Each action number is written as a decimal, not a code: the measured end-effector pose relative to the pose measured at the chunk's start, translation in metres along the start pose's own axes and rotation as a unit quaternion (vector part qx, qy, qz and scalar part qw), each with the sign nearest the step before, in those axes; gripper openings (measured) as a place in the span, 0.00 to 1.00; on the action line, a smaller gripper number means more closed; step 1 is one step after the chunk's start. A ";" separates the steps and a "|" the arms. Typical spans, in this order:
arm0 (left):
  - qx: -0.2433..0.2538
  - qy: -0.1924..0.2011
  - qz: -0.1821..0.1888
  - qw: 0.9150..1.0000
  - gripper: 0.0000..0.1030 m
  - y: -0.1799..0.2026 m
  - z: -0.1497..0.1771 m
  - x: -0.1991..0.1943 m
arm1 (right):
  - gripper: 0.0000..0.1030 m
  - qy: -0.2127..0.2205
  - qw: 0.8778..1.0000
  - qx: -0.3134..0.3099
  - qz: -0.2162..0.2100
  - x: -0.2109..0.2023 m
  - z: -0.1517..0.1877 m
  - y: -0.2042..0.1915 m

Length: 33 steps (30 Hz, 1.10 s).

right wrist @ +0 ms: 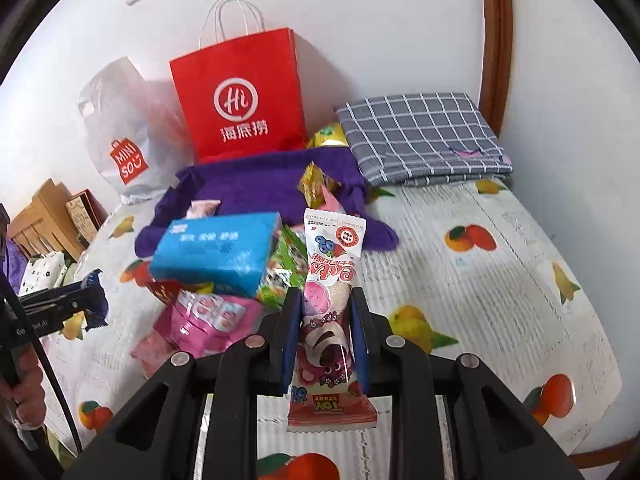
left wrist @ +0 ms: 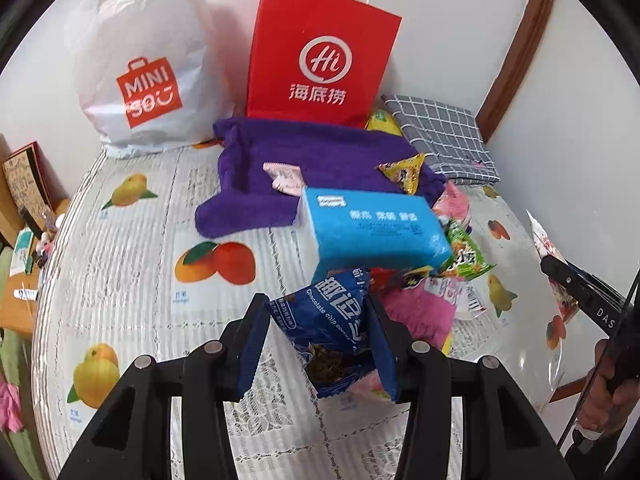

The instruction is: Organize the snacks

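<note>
My left gripper (left wrist: 318,332) is shut on a dark blue chocolate chip cookie packet (left wrist: 324,332), held above the table; that gripper and packet (right wrist: 94,296) also show at the left edge of the right wrist view. My right gripper (right wrist: 326,320) is shut on a long pink-and-white strawberry snack stick (right wrist: 332,276), lifted off the table. Behind them lies a pile: a light blue box (left wrist: 376,232) (right wrist: 220,252), a green packet (left wrist: 464,256) (right wrist: 284,268), pink packets (right wrist: 200,320) (left wrist: 420,312), and a yellow packet (left wrist: 404,172) on a purple towel (left wrist: 304,160).
A red paper bag (left wrist: 320,56) (right wrist: 240,96) and a white plastic bag (left wrist: 148,68) (right wrist: 120,128) stand against the back wall. A folded grey checked cloth (right wrist: 424,140) lies at the back right. The fruit-print tablecloth (right wrist: 480,280) covers the table. A person's hand (left wrist: 604,396) holds the right gripper.
</note>
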<state>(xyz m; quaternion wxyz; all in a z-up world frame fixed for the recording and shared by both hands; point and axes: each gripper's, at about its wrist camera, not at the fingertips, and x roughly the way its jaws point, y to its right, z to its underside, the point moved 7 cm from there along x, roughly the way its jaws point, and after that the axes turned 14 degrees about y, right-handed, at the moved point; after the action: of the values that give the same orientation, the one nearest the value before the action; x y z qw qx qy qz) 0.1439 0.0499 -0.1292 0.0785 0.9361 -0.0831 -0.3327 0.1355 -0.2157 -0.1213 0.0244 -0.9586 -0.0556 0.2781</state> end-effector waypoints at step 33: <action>0.044 0.001 0.003 0.999 0.45 0.017 -0.074 0.058 | 0.23 0.019 0.999 -0.006 -0.032 0.079 -0.066 -0.035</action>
<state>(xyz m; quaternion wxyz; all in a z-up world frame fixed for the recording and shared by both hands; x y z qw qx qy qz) 0.2330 0.0281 -0.1044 0.0381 0.9388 -0.1001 -0.3274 0.2333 -0.1728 -0.1048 0.0280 -0.9616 -0.0872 0.2587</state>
